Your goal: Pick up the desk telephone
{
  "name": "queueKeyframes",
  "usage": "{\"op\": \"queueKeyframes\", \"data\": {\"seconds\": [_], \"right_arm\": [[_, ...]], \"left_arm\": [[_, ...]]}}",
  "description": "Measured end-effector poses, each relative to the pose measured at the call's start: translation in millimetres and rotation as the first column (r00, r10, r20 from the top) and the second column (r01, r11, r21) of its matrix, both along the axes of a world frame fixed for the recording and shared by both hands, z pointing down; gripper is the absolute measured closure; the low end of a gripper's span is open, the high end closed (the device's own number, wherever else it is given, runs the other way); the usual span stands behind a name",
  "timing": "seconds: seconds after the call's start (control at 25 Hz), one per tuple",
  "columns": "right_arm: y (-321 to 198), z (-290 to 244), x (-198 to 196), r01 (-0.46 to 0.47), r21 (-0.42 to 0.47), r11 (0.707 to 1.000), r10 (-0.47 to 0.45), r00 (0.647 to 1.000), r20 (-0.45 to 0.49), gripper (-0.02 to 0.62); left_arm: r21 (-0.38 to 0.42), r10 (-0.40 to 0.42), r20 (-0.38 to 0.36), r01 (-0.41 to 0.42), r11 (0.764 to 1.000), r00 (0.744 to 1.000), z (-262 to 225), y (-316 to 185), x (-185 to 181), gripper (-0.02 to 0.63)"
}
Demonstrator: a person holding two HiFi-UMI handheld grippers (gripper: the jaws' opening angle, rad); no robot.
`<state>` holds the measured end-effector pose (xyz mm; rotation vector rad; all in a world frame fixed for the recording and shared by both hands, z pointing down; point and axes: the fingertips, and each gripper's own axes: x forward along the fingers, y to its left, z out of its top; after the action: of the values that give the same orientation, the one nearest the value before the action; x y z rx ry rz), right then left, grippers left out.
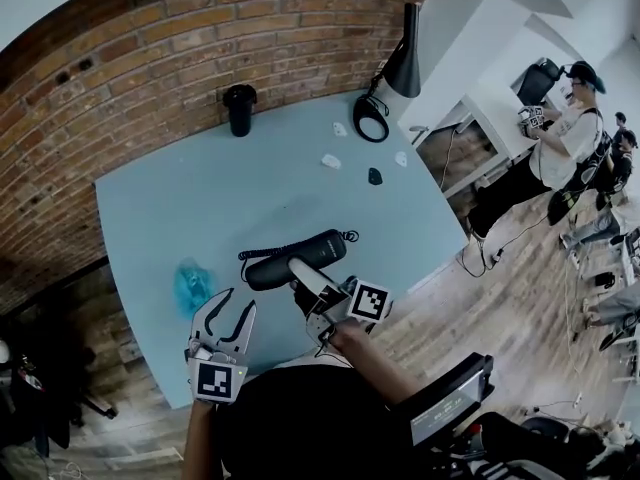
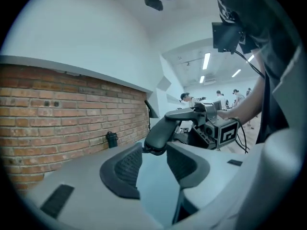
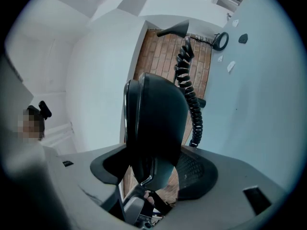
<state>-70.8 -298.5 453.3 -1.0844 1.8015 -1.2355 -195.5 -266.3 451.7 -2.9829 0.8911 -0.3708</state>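
Note:
The black desk telephone (image 1: 300,256) hangs just over the light blue table (image 1: 180,208), and its coiled cord (image 1: 262,253) trails off to the left. My right gripper (image 1: 305,286) is shut on its near end. In the right gripper view the dark body (image 3: 156,123) fills the gap between the pads, with the cord (image 3: 189,90) stretching away. My left gripper (image 1: 236,303) stands open near the table's front edge, left of the phone, with nothing between its fingers. In the left gripper view the phone (image 2: 163,128) shows beyond the open jaws, apart from them.
A black cup (image 1: 240,108) and a black desk lamp (image 1: 395,68) stand by the brick wall. A cyan crumpled thing (image 1: 192,283) lies close to my left gripper. Small white bits (image 1: 331,161) and a dark piece (image 1: 375,176) lie mid-table. A person (image 1: 560,148) stands at the right.

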Motion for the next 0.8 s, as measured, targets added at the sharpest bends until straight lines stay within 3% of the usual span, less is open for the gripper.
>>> {"op": "queueKeyframes", "data": {"seconds": [0.2, 0.48, 0.8], "right_arm": [[-7.4, -20.8, -15.0, 0.021, 0.06, 0.998, -0.017, 0.998, -0.061, 0.314], [-5.2, -45.0, -28.7, 0.048, 0.114, 0.992, -0.017, 0.965, -0.262, 0.314], [2.7, -53.7, -39.9, 0.075, 0.179, 0.981, 0.005, 0.913, -0.409, 0.314]], "left_arm": [[-0.029, -0.044, -0.081, 0.042, 0.999, 0.996, -9.2, -14.6, -21.9, 0.453], [-0.001, -0.052, -0.158, 0.052, 0.999, 0.986, -23.6, -21.2, -27.2, 0.505], [-0.001, -0.03, -0.158, 0.03, 1.0, 0.987, -24.1, -14.9, -22.9, 0.505]]}}
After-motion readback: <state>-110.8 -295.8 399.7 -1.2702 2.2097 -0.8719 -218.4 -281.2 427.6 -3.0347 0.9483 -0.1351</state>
